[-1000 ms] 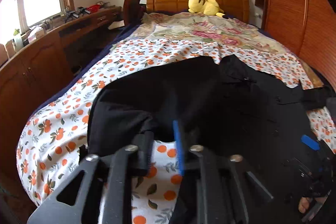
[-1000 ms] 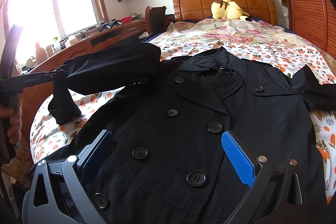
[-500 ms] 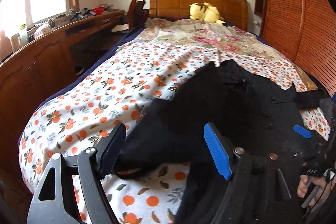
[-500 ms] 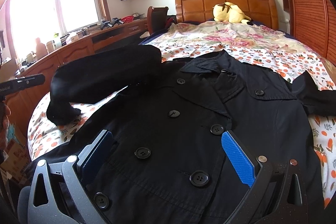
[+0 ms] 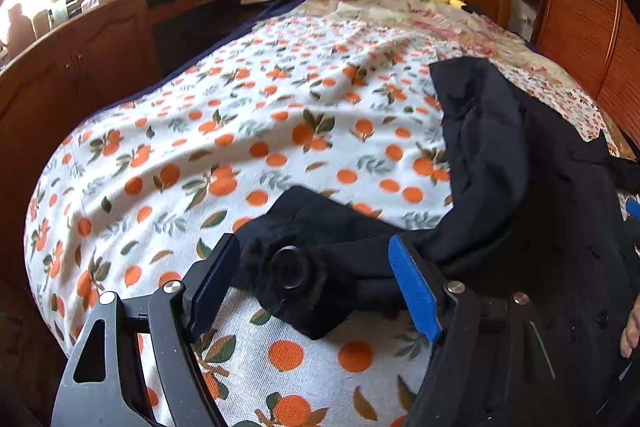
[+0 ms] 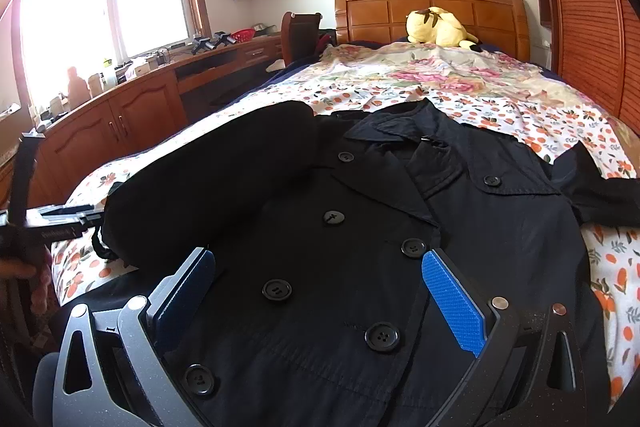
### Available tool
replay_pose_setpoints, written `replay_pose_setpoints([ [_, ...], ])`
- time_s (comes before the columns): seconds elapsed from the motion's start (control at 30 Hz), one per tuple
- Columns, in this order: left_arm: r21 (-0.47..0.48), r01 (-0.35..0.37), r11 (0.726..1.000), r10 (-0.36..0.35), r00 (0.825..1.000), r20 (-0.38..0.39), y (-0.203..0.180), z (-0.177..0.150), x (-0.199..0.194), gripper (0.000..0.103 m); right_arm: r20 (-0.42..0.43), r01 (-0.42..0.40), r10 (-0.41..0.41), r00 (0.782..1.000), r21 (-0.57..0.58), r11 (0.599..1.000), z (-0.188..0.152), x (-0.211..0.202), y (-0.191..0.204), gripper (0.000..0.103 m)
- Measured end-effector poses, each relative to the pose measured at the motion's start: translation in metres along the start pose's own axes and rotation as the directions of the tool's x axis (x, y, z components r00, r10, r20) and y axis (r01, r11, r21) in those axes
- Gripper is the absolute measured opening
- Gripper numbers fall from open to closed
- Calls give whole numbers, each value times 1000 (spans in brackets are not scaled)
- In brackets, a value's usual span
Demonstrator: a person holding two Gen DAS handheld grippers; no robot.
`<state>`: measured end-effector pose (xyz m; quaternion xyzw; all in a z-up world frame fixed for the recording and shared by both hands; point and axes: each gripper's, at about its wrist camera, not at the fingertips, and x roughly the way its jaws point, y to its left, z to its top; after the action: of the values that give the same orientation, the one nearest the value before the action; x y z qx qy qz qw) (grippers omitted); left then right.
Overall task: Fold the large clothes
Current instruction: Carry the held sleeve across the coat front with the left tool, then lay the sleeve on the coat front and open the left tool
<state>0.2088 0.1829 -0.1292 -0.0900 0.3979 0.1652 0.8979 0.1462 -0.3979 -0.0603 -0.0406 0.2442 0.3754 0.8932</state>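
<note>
Left wrist view: the left gripper (image 5: 314,285) has just spread its fingers wide; the coat's cuffed sleeve end (image 5: 298,269) lies loose between them, untouched by either pad, on the orange-print bedspread (image 5: 256,131). Right wrist view: the right gripper (image 6: 316,291) stands open over the buttoned front of the black coat (image 6: 360,227), spread across the bed below the headboard (image 6: 430,11), gripping nothing.
</note>
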Motion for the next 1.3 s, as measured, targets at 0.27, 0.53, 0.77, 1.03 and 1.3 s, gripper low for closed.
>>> replay_pose_setpoints([
  [0.27,-79,63,995,-71,993,-94,14,-14,25,76,0,21,-21,1000,-39,999,-7,-10,5,103],
  [0.53,-66,132,989,-138,986,-90,2,1,6,20,29,49,-47,998,-51,998,-8,-30,0,103],
  [0.77,34,181,983,-183,978,101,-59,42,-76,20,69,103,-98,993,-72,992,-19,-49,-15,103],
  [1.03,217,247,944,-295,928,229,-153,74,-153,20,109,168,-161,981,-56,984,-15,-80,-31,103],
  [1.3,363,287,886,-379,901,212,-225,72,-160,28,127,250,-253,959,41,967,-19,-115,-59,103],
])
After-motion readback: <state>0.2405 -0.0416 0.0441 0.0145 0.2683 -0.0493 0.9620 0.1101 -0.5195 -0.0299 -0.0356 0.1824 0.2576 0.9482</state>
